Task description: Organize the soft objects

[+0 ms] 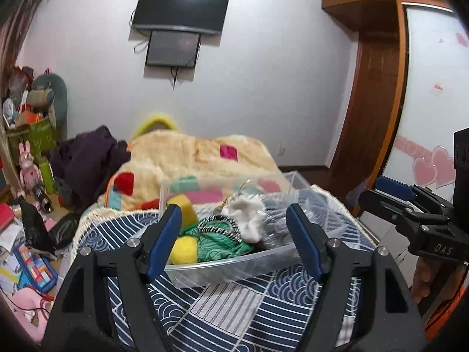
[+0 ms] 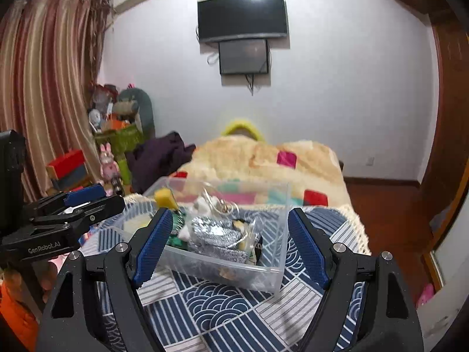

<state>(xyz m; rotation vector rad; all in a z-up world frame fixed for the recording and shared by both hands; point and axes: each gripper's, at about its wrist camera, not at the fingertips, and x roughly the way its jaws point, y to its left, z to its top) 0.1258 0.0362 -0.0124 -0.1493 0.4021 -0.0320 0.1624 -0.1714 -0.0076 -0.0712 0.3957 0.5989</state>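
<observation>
Left wrist view: clear bin (image 1: 222,267) on the patterned cloth (image 1: 234,308) already holds sponges, knitwear and a sock, both grippers (image 1: 234,242) (image 2: 231,245) spread wide and empty, so sorting looks nearly done.

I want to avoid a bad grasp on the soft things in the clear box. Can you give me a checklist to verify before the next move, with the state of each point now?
1. Left gripper open and holding nothing: ok.
2. Right gripper open and holding nothing: ok.
3. Clear box resting flat on the blue patterned cloth: ok.
4. Soft items reachable from above, green knit and white cloth on top: ok.
5. Silver bag free of the other items: cannot tell.
</observation>
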